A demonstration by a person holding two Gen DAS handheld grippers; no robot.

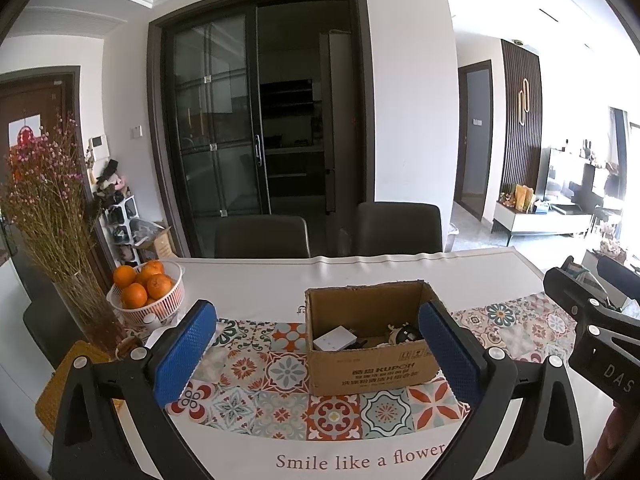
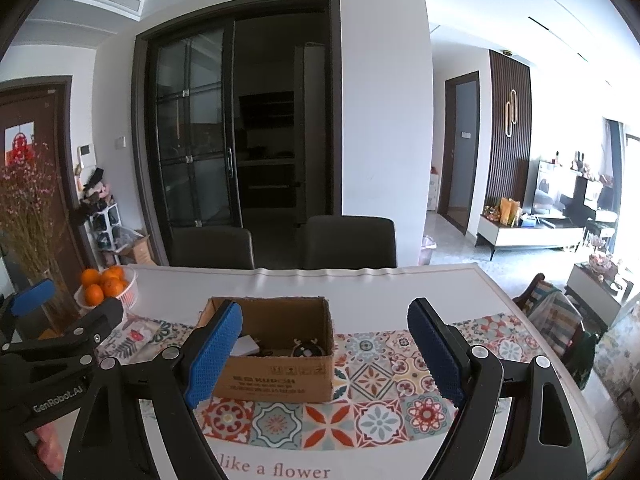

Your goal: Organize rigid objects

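An open cardboard box (image 1: 372,364) sits on a tiled-pattern table runner (image 1: 280,376) that crosses a white table (image 1: 256,284). The box's long axis runs left to right along the runner, its open top faces up, and its printed long side faces the cameras. Inside lie a small white flat item (image 1: 331,340) on the left and a dark round item with little antlers (image 1: 402,334) on the right (too small to identify further). The left gripper (image 1: 318,354) hovers in front of the box, its blue pads spread wide with nothing between them. The right gripper (image 2: 324,350) hangs just beside it, equally wide and empty, the box showing behind its left pad. A white basket of oranges (image 1: 146,292) stands at the table's far left, beside a glass vase of dried flowers (image 1: 86,312).
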